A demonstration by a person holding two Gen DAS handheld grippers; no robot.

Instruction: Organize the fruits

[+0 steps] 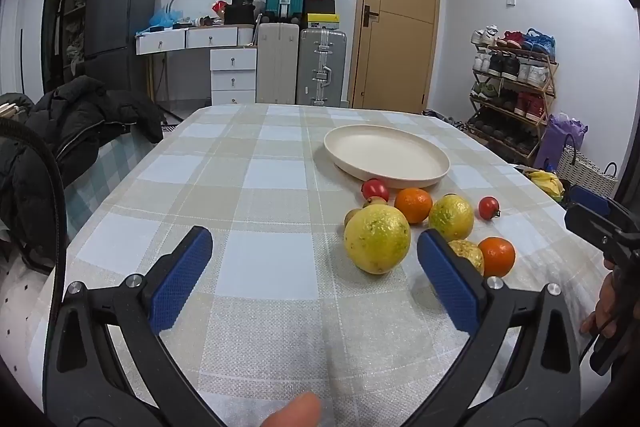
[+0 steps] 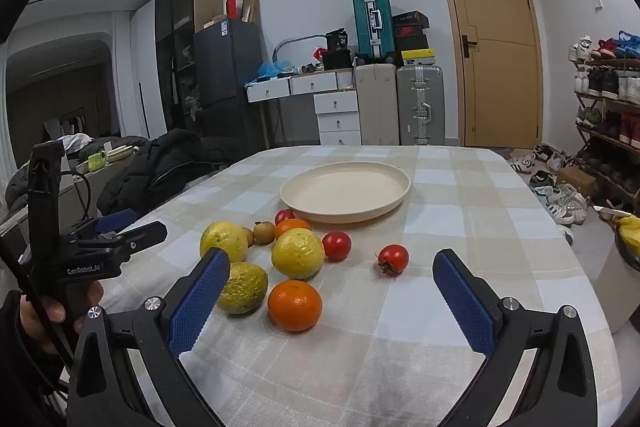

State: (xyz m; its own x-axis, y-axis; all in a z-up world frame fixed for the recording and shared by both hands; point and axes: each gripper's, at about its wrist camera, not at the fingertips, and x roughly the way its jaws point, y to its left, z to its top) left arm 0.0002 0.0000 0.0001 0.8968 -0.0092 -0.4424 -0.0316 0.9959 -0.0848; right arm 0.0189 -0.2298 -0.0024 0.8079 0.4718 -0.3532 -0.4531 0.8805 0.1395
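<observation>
The round cream plate (image 2: 346,191) holds nothing; the fruits lie beside it. Left claw (image 1: 314,255) and right claw (image 2: 332,277) gape wide, gripping nothing.

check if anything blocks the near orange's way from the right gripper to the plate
The open right gripper has a clear line to the near orange. Between that orange and the plate sit a yellow fruit and a tomato, so lift it over them.

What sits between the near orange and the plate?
In the right wrist view, a yellow fruit lies between the near orange and the plate, with a second orange behind it.
</observation>
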